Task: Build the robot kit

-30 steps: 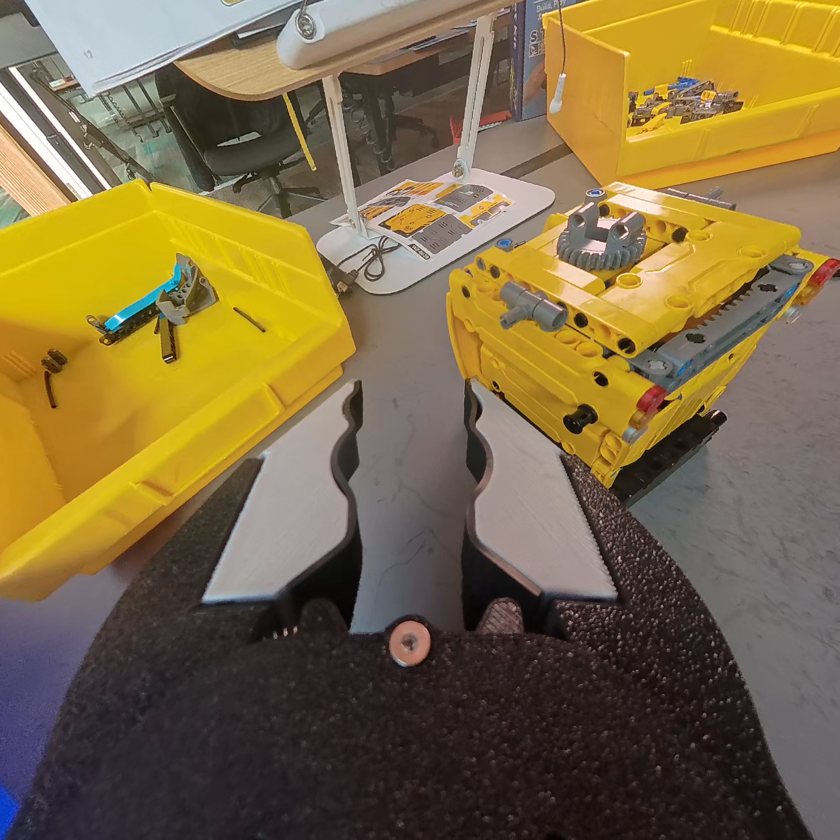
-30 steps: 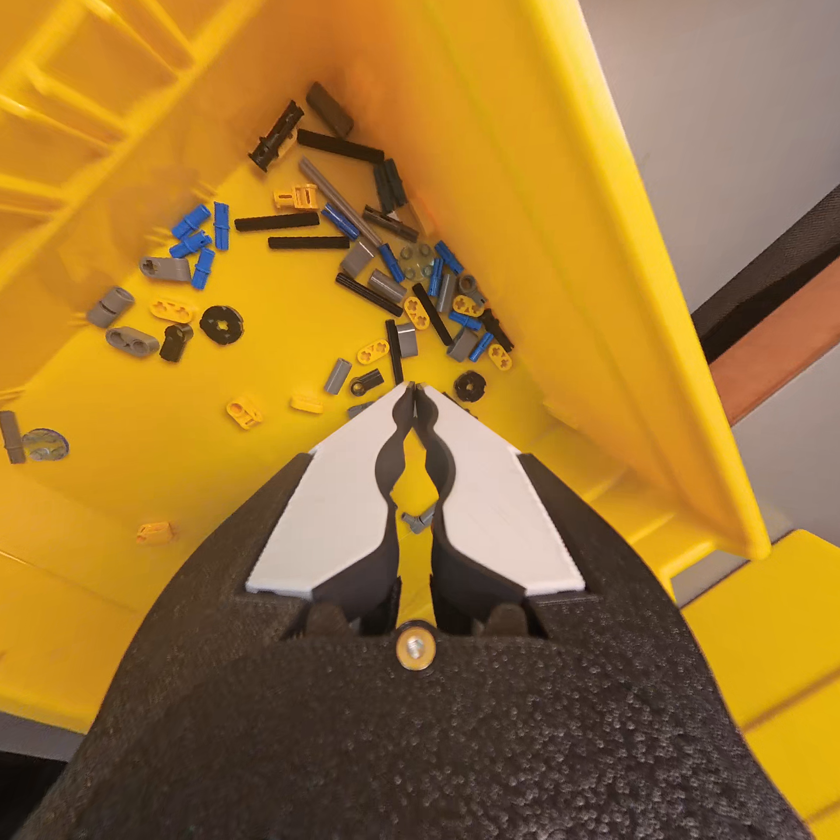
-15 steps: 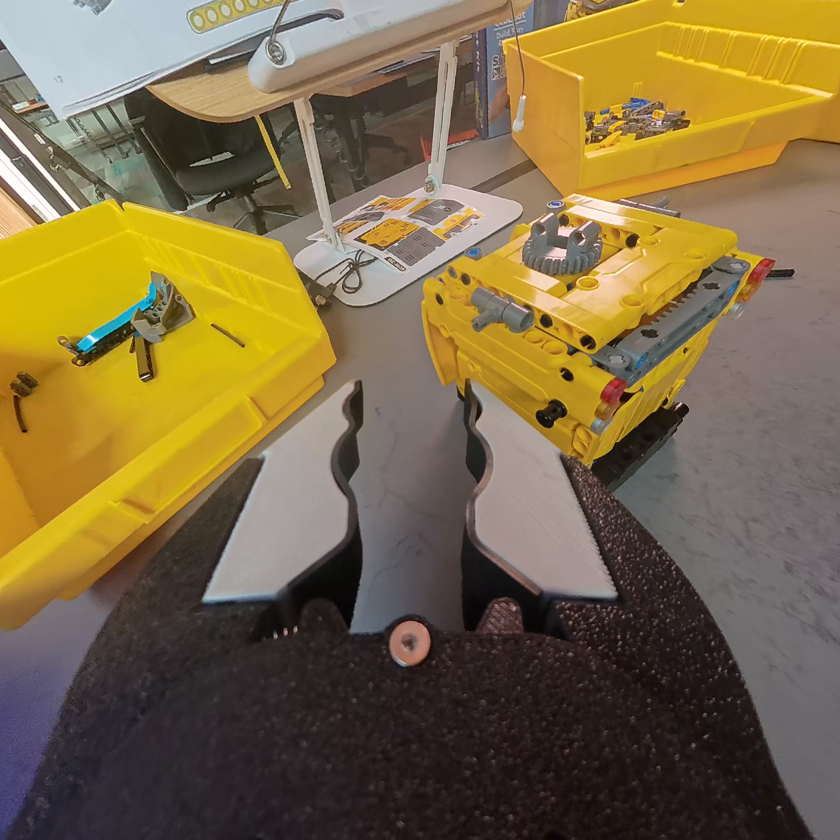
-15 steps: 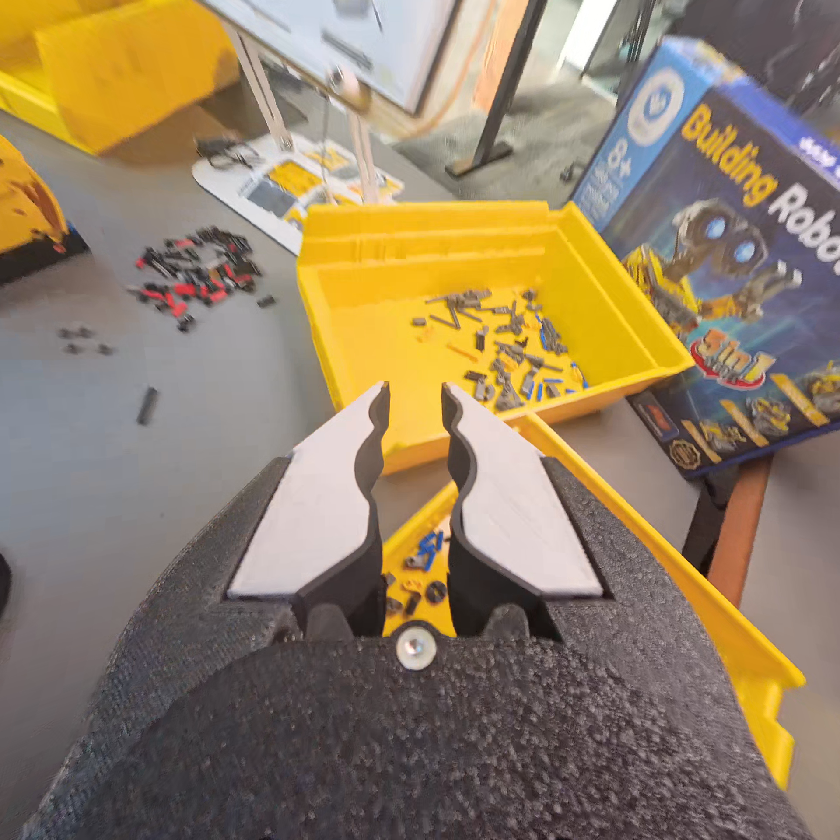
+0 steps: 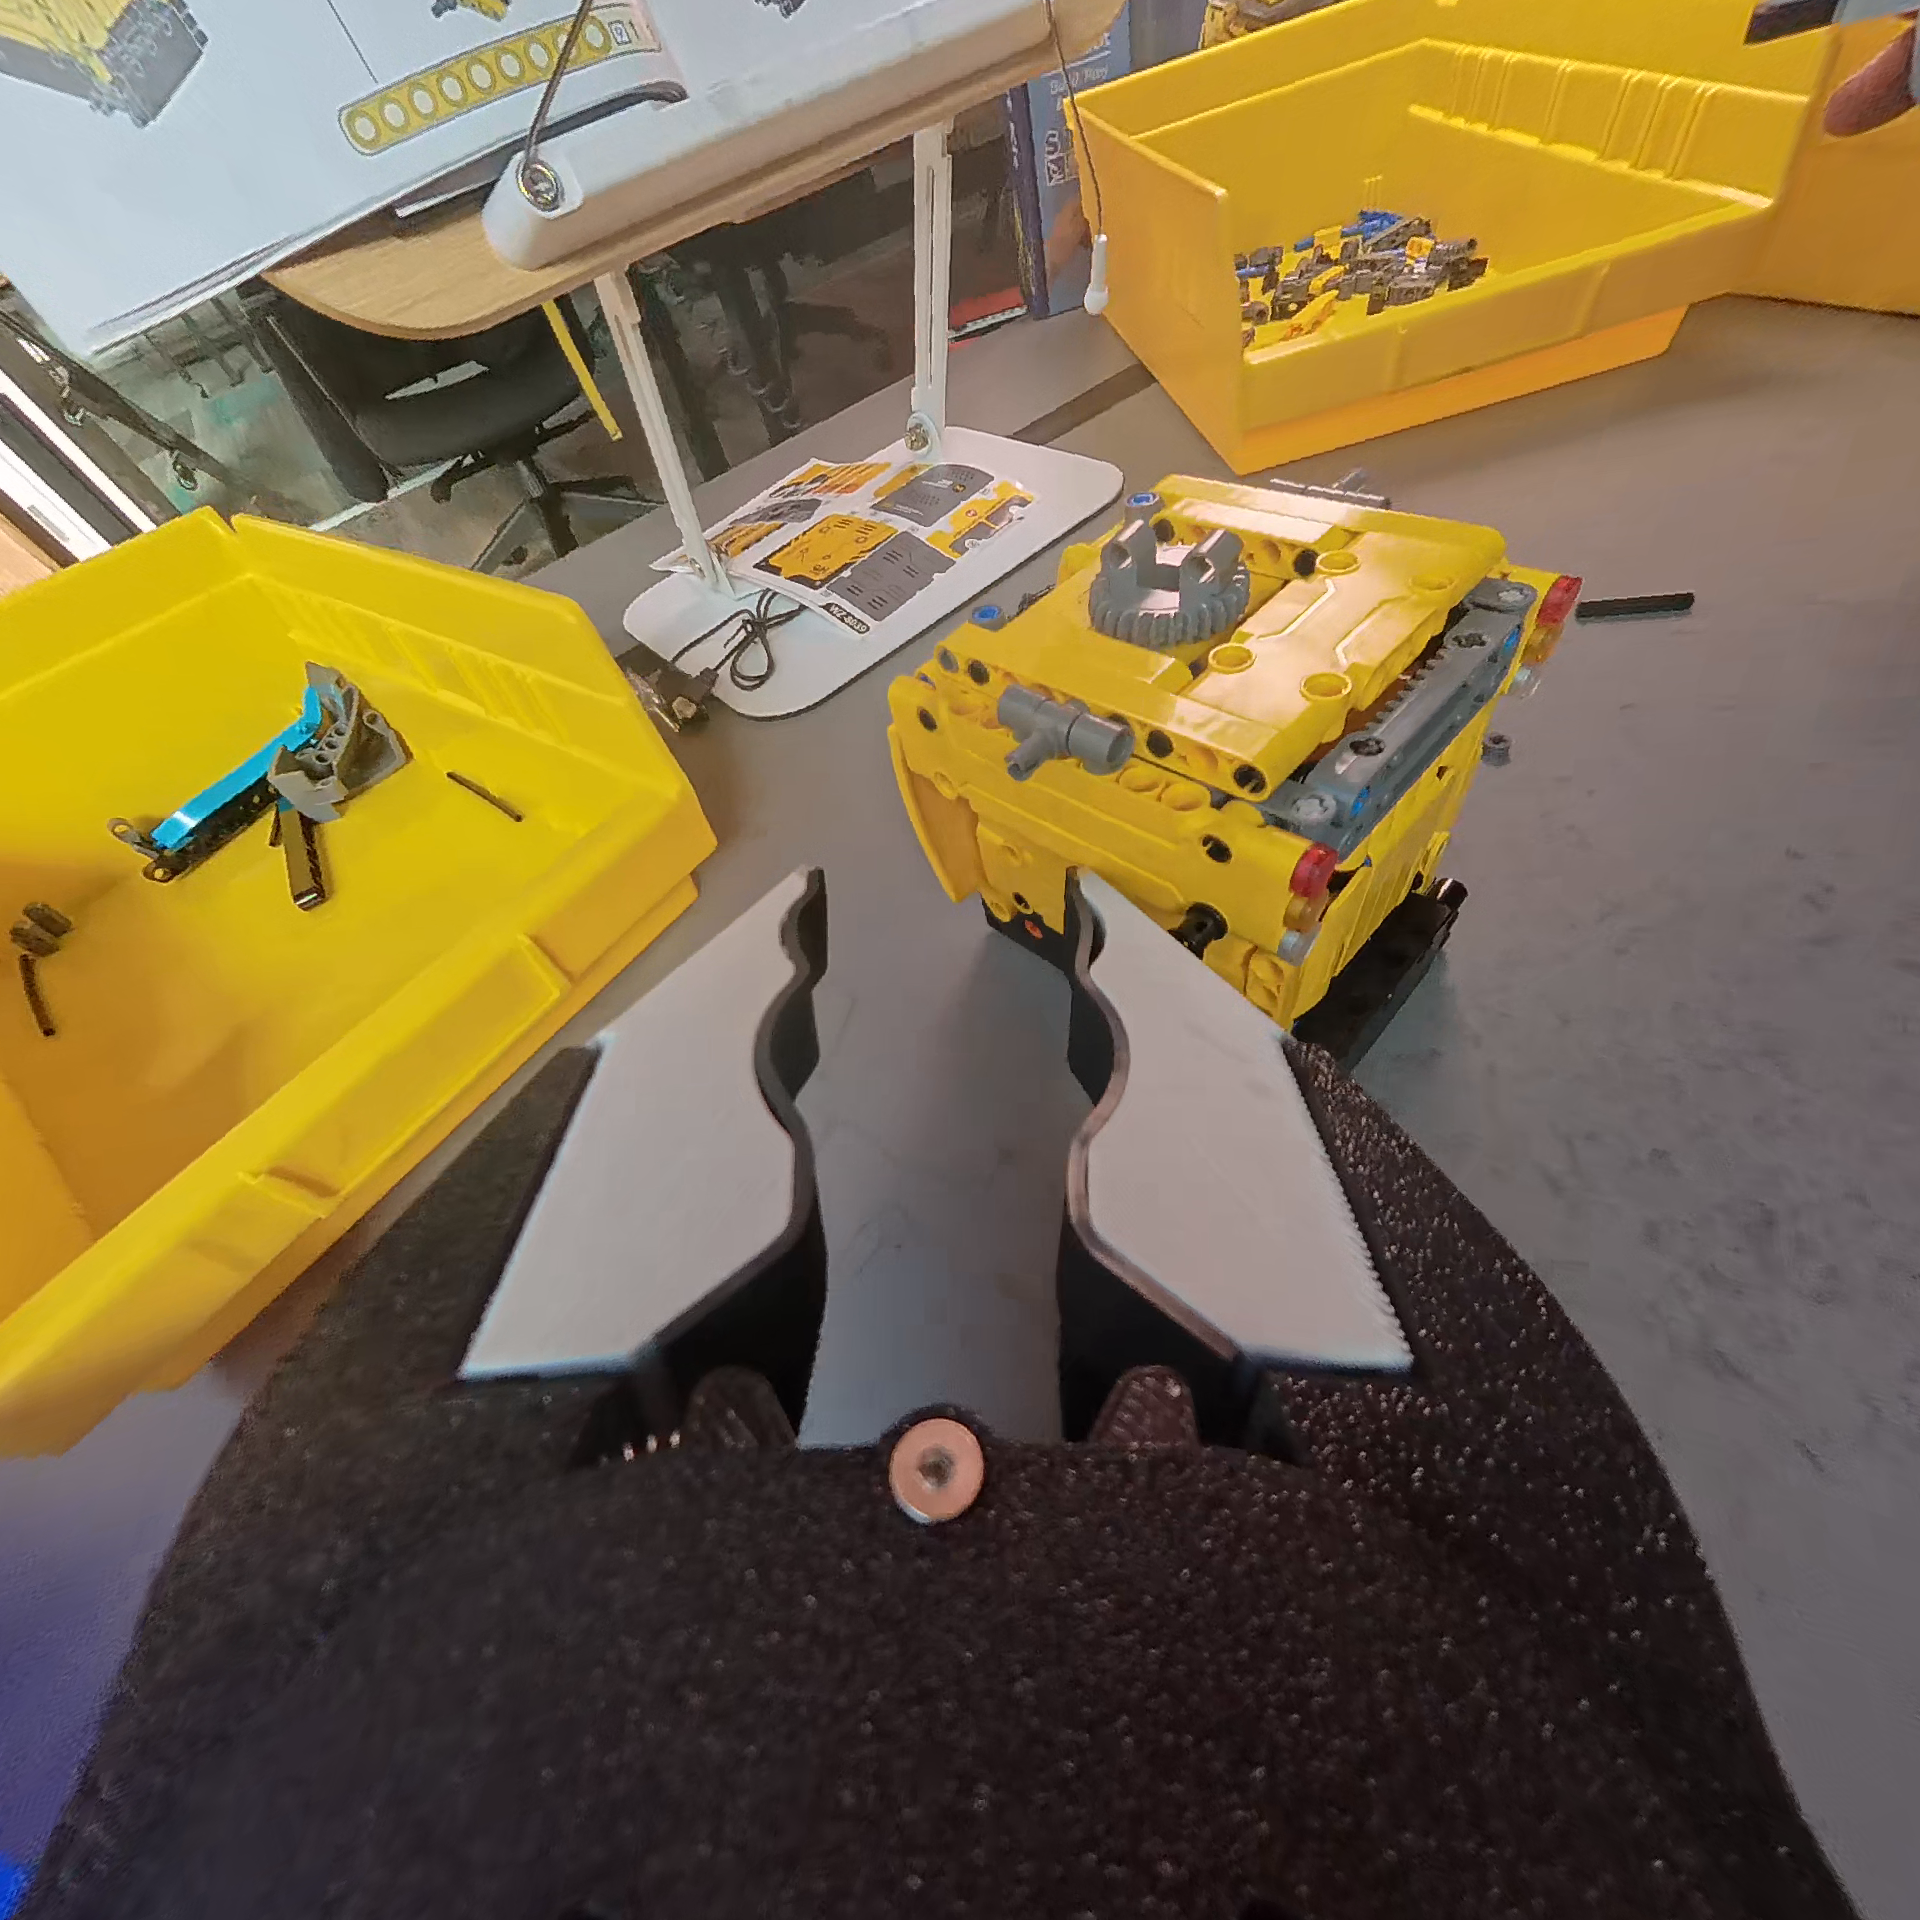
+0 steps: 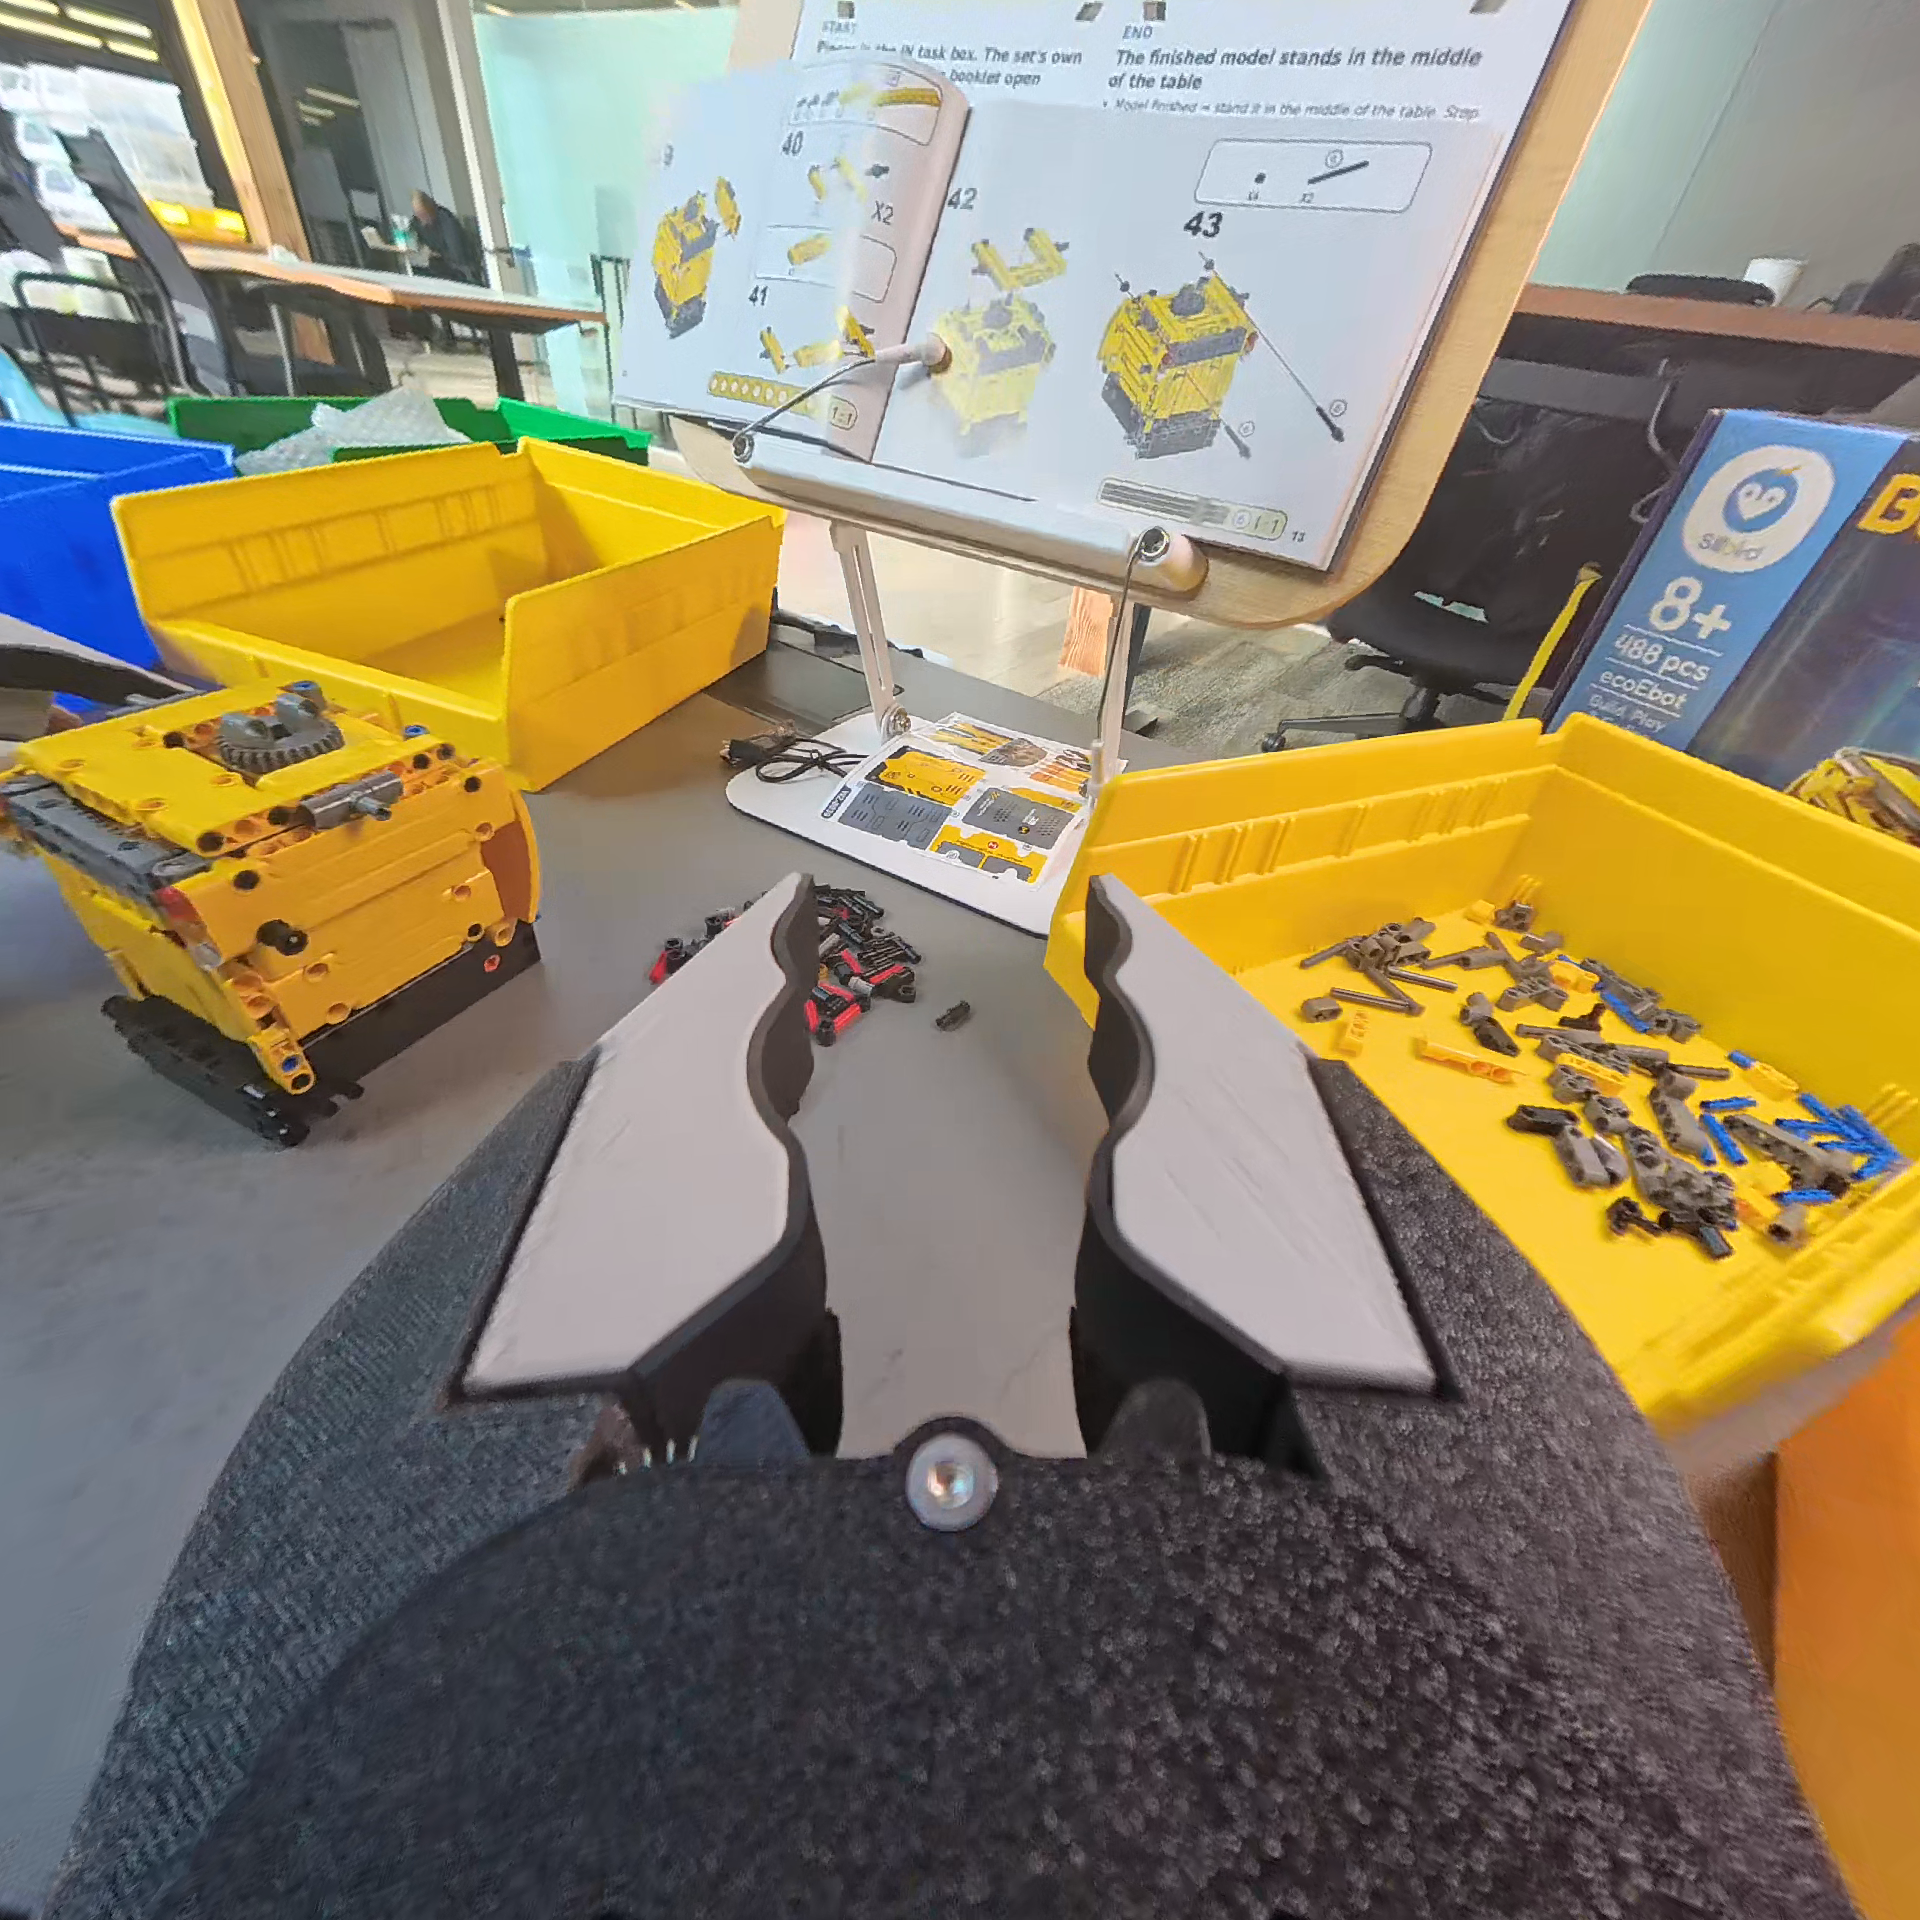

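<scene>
A yellow brick-built model [image 5: 1216, 748] with a grey gear on top stands on the grey table; it also shows in the right wrist view [image 6: 270, 883]. My left gripper [image 5: 945, 904] is open and empty, low over the table, its right fingertip just in front of the model's near corner. My right gripper [image 6: 945, 904] is open and empty above the table. A small pile of black and red pins [image 6: 852, 956] lies just beyond its left finger. A yellow bin [image 6: 1558, 1039] of loose grey and blue parts sits to its right.
A yellow bin [image 5: 312, 935] with a blue-and-grey sub-assembly sits at my left. An instruction booklet on a wooden stand [image 6: 1039, 291] rises behind, its white base [image 6: 935, 810] on the table. A blue toy box [image 6: 1766, 603] stands far right. A further yellow bin [image 6: 468, 582] is behind the model. The gap from one gripper's tips to the other's is roughly 30 centimeters.
My right gripper was shut low inside a parts bin; it has risen out, swung to face the table and opened. My left gripper has drawn back slightly from the model, still open.
</scene>
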Tool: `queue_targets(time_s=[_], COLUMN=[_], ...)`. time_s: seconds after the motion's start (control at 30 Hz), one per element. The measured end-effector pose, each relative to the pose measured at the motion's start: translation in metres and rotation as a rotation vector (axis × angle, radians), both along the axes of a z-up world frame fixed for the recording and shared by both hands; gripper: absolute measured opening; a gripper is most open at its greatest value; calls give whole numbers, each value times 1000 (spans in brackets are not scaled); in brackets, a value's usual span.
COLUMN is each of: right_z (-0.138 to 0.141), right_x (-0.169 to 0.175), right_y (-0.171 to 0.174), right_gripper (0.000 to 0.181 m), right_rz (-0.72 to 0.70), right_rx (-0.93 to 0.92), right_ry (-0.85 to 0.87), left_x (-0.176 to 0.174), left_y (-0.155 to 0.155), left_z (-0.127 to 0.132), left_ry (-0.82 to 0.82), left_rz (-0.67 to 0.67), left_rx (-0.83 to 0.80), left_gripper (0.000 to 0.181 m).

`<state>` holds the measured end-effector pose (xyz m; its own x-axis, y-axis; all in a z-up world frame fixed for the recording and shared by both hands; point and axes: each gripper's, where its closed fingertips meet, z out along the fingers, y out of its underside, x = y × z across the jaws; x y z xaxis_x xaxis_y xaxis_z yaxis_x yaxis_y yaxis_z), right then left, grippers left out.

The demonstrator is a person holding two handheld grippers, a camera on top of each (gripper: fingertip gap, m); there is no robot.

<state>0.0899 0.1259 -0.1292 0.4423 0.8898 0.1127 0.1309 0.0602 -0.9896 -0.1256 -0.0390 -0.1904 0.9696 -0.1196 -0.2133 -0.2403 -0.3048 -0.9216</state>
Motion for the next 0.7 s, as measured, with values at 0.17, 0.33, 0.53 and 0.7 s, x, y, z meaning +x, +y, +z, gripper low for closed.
queue_targets(time_s=[0.17, 0.33, 0.53, 0.7], right_z=[-13, -23, -28, -27], right_x=[-9, -8, -12, -13], right_y=[15, 18, 20, 12], right_gripper=[50, 46, 44, 44], right_rz=[-70, -117, -113, -84], right_rx=[10, 113, 92, 141], right_ry=[84, 28, 29, -11], left_x=[6, 20, -8, -63], left_y=[-3, -9, -15, -63], left_z=[0, -7, 17, 80], left_ry=[-2, -82, -111, 14], left_rz=[-16, -96, -1, 129], left_rx=[-13, -92, 3, 113], left_gripper=[45, 45, 47, 51])
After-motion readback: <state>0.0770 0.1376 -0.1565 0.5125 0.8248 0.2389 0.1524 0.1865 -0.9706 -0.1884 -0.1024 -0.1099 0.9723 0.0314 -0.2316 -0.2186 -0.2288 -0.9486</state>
